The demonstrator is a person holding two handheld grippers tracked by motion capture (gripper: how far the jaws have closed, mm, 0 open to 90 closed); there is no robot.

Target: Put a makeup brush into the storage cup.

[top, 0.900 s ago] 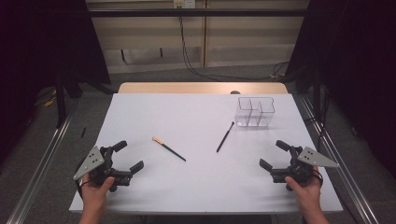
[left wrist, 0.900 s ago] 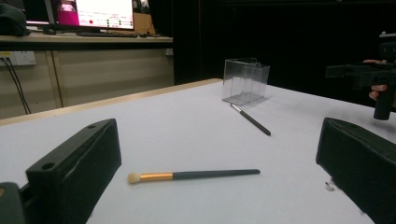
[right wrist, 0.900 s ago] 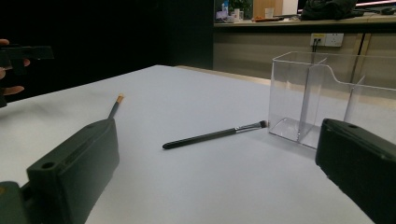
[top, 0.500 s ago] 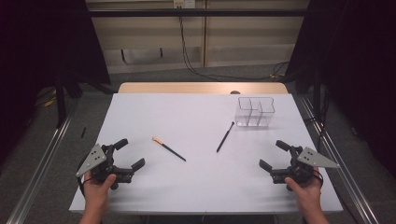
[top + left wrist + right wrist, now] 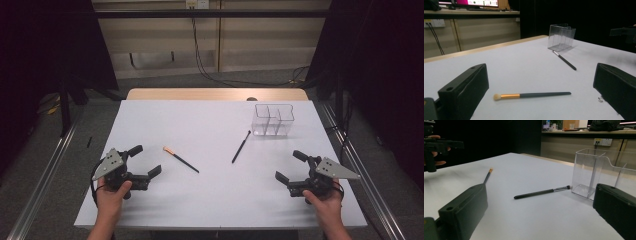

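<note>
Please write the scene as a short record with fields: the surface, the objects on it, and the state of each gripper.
surface: white table
object 1: brush with gold ferrule, lying flat, pale tip toward the left gripper's side
object 2: black brush, lying flat, one end close to the organizer
object 3: clear organizer, upright, with compartments, nothing visible inside
left gripper: open, holds nothing, at the near left of the table
right gripper: open, holds nothing, at the near right of the table
contact: neither gripper touches a brush
</note>
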